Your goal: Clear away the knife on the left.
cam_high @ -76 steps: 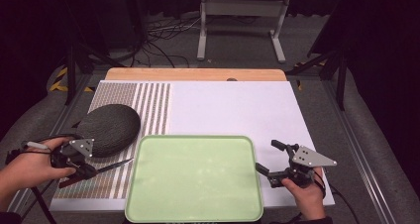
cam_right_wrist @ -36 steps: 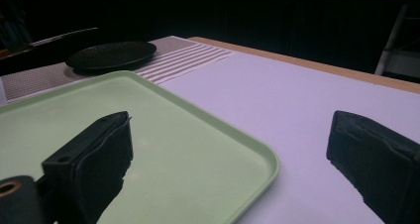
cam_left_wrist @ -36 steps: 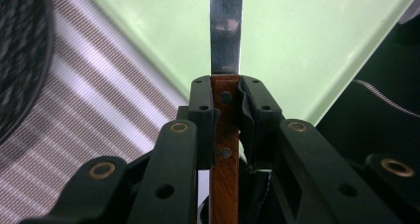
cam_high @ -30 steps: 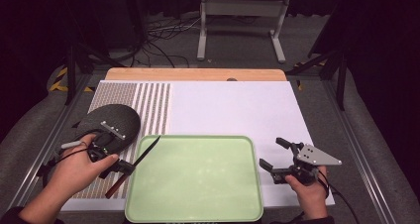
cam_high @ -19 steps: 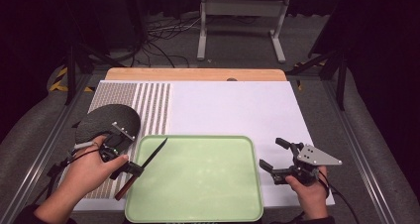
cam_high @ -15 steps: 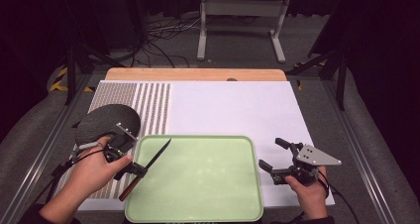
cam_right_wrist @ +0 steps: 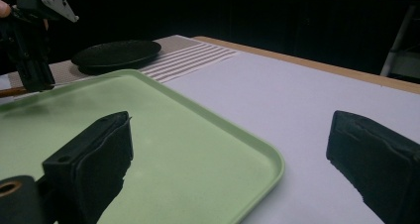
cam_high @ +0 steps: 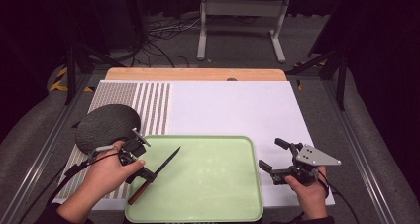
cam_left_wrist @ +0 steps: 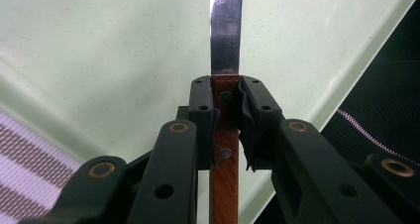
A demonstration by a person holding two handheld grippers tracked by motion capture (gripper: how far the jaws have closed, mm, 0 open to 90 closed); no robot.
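Observation:
A knife with a brown wooden handle [cam_high: 135, 195] and a steel blade [cam_left_wrist: 226, 30] is held at an angle over the left edge of the pale green tray [cam_high: 213, 184]. My left gripper [cam_high: 147, 177] is shut on the handle just behind the blade [cam_left_wrist: 227, 102]. The blade tip [cam_high: 171, 158] points up and to the right over the tray floor [cam_left_wrist: 124, 45]. My right gripper [cam_high: 270, 153] stands open beside the tray's right rim, and nothing is between its jaws [cam_right_wrist: 233, 135].
A dark round plate [cam_high: 106, 125] lies on the striped mat [cam_high: 148, 105] behind my left hand and is also in the right gripper view [cam_right_wrist: 116, 52]. A white board [cam_high: 237, 110] covers the table beyond the tray. The table's wooden far edge [cam_high: 198, 74] borders dark floor with cables.
My left hand has carried the knife rightward and lower, from over the striped mat to the tray's left edge, so the blade is now over the tray. The right gripper has stayed put.

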